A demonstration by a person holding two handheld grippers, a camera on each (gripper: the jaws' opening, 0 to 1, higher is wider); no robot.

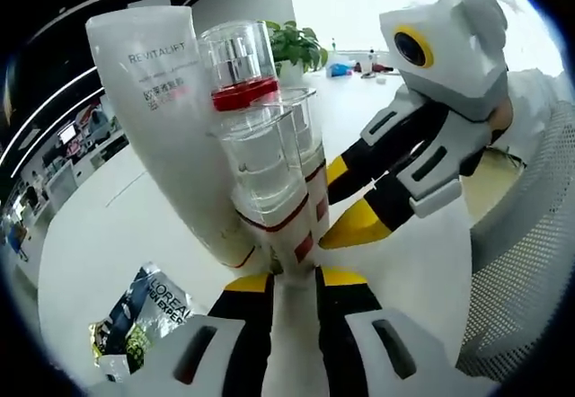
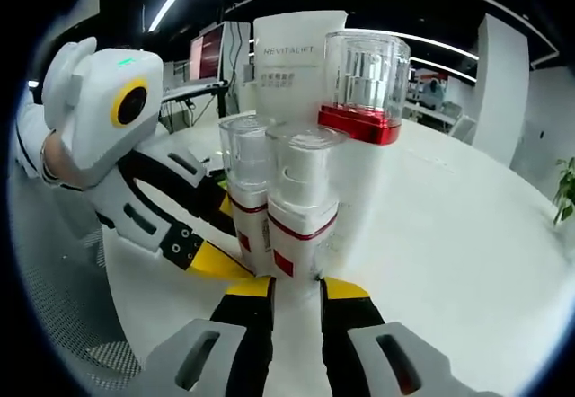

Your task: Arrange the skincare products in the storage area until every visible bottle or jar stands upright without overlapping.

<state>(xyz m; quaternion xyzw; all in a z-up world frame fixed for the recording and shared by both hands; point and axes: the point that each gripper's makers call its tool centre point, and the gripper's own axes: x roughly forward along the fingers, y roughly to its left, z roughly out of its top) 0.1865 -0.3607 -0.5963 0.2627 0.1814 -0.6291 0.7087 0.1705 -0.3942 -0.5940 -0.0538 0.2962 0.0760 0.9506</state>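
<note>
Four products stand upright in a tight cluster on the white table [image 1: 108, 235]. They are a tall white Revitalift tube [image 1: 166, 119] [image 2: 292, 51], a clear jar with a red band [image 1: 238, 69] [image 2: 364, 83], and two clear-capped bottles with red bands. My left gripper [image 1: 294, 280] [image 2: 232, 235] holds the base of one capped bottle [image 1: 265, 172] [image 2: 247, 181] between its yellow tips. My right gripper [image 2: 296, 287] [image 1: 328, 206] has its tips on either side of the base of the other capped bottle [image 2: 304, 190] [image 1: 310, 145], pressed against it. The two bottles touch side by side.
A crumpled L'Oreal sachet [image 1: 148, 316] lies flat on the table beside my left jaw. A grey mesh chair [image 1: 530, 262] [image 2: 63, 280] stands at the table's edge. A potted plant [image 1: 296, 47] and small items sit at the far side.
</note>
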